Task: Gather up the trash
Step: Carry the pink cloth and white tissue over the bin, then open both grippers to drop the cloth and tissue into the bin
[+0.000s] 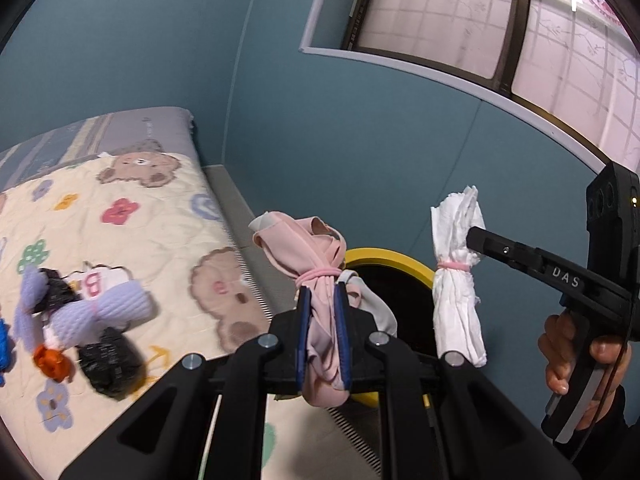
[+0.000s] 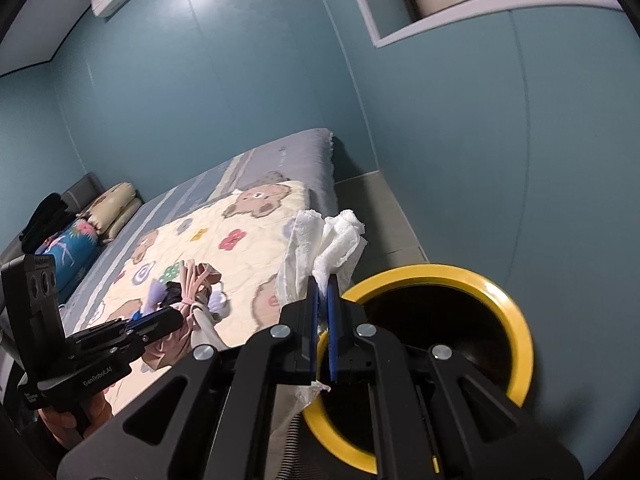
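My left gripper [image 1: 323,300] is shut on a pink cloth bundle [image 1: 308,252] tied with a pink band, held above the bed's edge. My right gripper [image 2: 323,284] is shut on a white tissue bundle [image 2: 320,244], also tied with a pink band, held over the rim of a yellow-rimmed black bin [image 2: 508,292]. In the left wrist view the right gripper [image 1: 474,240] holds the tissue bundle [image 1: 458,276] in front of the bin [image 1: 384,258]. The right wrist view shows the left gripper [image 2: 176,320] with the pink bundle [image 2: 192,292]. More trash lies on the bed: a lilac bundle [image 1: 104,312], black bags [image 1: 108,364] and an orange scrap [image 1: 50,360].
The bed [image 1: 140,216] has a cream quilt with bears and flowers. Pillows [image 2: 112,208] lie at its far end. Teal walls stand close behind, with a window [image 1: 480,20] above. The bin stands on the floor between bed and wall.
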Demonstrator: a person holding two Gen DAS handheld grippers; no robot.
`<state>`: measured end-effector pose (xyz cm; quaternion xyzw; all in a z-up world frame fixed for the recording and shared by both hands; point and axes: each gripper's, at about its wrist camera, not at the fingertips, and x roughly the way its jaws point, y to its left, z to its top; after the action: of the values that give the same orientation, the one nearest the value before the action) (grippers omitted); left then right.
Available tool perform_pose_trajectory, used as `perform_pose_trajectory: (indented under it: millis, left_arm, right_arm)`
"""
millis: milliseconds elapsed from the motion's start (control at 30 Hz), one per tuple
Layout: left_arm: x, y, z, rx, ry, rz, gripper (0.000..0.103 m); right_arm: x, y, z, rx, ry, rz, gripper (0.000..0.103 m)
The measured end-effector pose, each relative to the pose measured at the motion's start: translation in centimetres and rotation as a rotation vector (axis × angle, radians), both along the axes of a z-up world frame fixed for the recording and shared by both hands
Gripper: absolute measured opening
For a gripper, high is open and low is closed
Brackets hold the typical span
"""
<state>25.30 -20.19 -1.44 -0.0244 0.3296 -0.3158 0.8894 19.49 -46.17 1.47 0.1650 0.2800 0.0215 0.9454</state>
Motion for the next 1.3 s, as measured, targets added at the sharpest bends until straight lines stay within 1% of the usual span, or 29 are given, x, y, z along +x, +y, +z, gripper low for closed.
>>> perform_pose_trajectory:
  millis: [133, 300, 467, 700, 900, 933, 967, 1000, 1067, 1100, 1133, 1167, 1200, 1233, 1267, 1300]
  left_arm:
    - [0.7, -2.6, -0.6, 0.01, 0.014, -0.038, 0.011]
    - [2.1, -5.4, -2.0, 0.004, 0.055, -0.063, 0.011]
    - [3.5, -7.4, -3.6, -0.007, 0.12, -0.082, 0.011]
    - [4.4, -9.1, -5.1, 0.0, 0.147, -0.084, 0.012]
    - [4.5, -9.9, -5.3, -0.003, 0.149, -0.089, 0.012]
    - [4.6, -10.0, -5.3, -0.007, 0.155, -0.091, 0.013]
    - [4.6, -10.0, -5.3, -0.008, 0.158, -0.09, 0.019]
    - [4.5, -10.1, -5.4, -0.009, 0.16, -0.089, 0.022]
    - [4.3, -10.1, -5.3, -0.007, 0.154, -0.082, 0.036]
    - [4.3, -10.1, -5.3, -0.007, 0.15, -0.077, 0.038]
    - [4.3, -9.9, -5.2, -0.01, 0.149, -0.073, 0.043]
    - [4.2, -9.8, -5.1, -0.015, 0.151, -0.07, 0.046]
    - [4.0, -9.6, -5.0, -0.017, 0.151, -0.066, 0.048]
    - [3.9, -9.4, -4.9, -0.017, 0.15, -0.061, 0.053]
    - [3.8, -9.1, -4.8, -0.017, 0.147, -0.052, 0.057]
    - [3.8, -8.8, -4.7, -0.014, 0.141, -0.043, 0.058]
  right_arm:
    - [0.1, -1.9, -0.9, -0.013, 0.014, -0.038, 0.004]
    - [0.3, -3.8, -2.5, -0.012, 0.042, -0.063, 0.004]
    - [0.5, -5.1, -4.0, -0.001, 0.067, -0.083, 0.004]
    - [0.6, -6.1, -5.7, 0.016, 0.096, -0.103, 0.004]
    - [0.7, -6.5, -6.4, 0.031, 0.101, -0.116, 0.005]
    - [0.7, -6.5, -6.4, 0.035, 0.1, -0.118, 0.005]
    - [0.7, -6.3, -6.4, 0.038, 0.1, -0.122, 0.005]
    - [0.7, -6.4, -6.4, 0.04, 0.101, -0.124, 0.005]
    - [0.5, -6.5, -6.4, 0.039, 0.106, -0.132, 0.006]
    - [0.4, -6.6, -6.5, 0.04, 0.109, -0.134, 0.007]
    - [0.5, -6.7, -6.5, 0.042, 0.116, -0.136, 0.013]
    - [0.4, -6.8, -6.6, 0.047, 0.122, -0.147, 0.025]
    - [0.2, -6.9, -6.7, 0.051, 0.125, -0.154, 0.03]
    - [0.2, -6.9, -6.8, 0.055, 0.126, -0.159, 0.034]
    - [0.1, -6.9, -6.9, 0.061, 0.131, -0.161, 0.034]
    - [0.1, -6.8, -7.1, 0.062, 0.139, -0.163, 0.034]
